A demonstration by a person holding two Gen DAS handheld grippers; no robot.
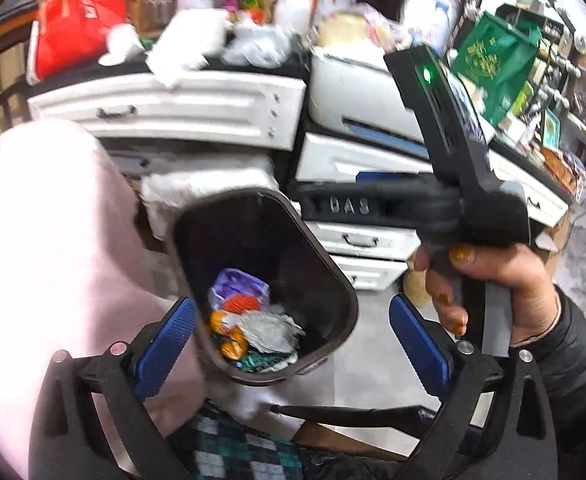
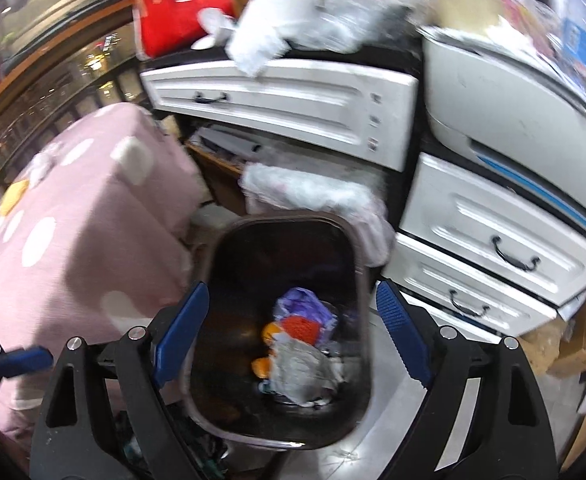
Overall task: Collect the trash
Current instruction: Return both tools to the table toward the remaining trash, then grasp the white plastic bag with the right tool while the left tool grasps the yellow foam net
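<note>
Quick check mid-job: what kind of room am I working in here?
Probably a cluttered bedroom or home storage corner: white drawers piled with bags, a pink dotted cover like bedding, and a small dark bin on the floor holding wrappers.

A cluttered room in a lived-in home; white drawer units (image 2: pixel 285 100) with black handles stand under a dark desk (image 1: pixel 253 65) heaped with crumpled plastic bags (image 2: pixel 333 28), a red bag (image 1: pixel 73 28) and bottles; a pink bedcover (image 2: pixel 73 220) with white dots lies beside them; a white printer (image 2: pixel 513 100) sits on a second drawer stack; a small brown bin (image 2: pixel 285 320) of wrappers stands on the tiled floor (image 1: pixel 373 340); a green bag (image 1: pixel 489 56) hangs among crowded shelves.
</note>
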